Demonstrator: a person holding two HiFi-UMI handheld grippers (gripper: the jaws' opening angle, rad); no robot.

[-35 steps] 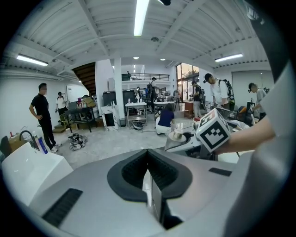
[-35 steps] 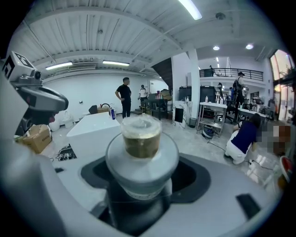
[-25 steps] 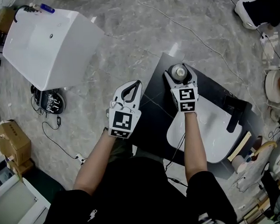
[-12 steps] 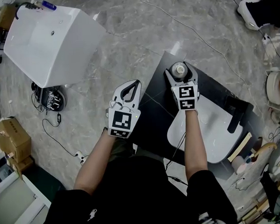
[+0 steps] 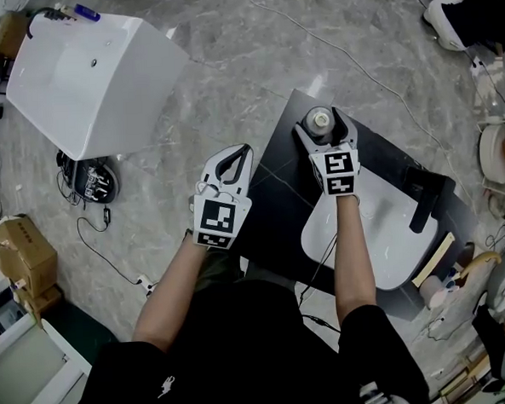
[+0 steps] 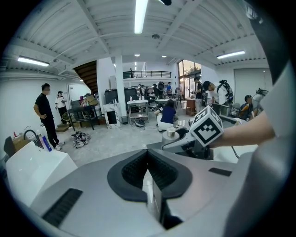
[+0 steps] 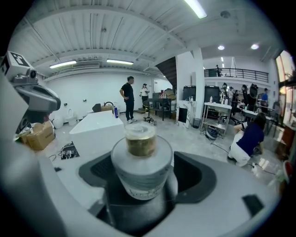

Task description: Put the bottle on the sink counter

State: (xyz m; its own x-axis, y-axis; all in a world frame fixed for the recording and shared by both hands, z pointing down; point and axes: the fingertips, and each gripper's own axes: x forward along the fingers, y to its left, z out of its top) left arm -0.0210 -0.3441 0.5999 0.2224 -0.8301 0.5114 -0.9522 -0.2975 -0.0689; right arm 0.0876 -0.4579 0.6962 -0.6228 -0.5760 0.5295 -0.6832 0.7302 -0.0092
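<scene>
A squat grey bottle (image 5: 319, 119) with a pale cap stands upright on the far corner of the black sink counter (image 5: 274, 213), beyond the white basin (image 5: 383, 249). My right gripper (image 5: 318, 123) straddles it. Its jaws are opening, and in the right gripper view a gap shows beside the bottle (image 7: 141, 162) between the pads of my right gripper (image 7: 145, 175). My left gripper (image 5: 248, 149) hovers by the counter's left edge. In the left gripper view the pads of my left gripper (image 6: 148, 159) meet with nothing between them. The bottle (image 6: 171, 133) also shows there.
A black faucet (image 5: 423, 199) stands at the basin's right. A large white fixture (image 5: 91, 79) sits on the marble floor at upper left, with cables and a cardboard box (image 5: 22, 262) below it. Dishes (image 5: 497, 156) crowd the right edge. People stand far off.
The right gripper and the bottle have shifted slightly farther along the counter, and its jaws now stand wider around the bottle. The left gripper has not moved.
</scene>
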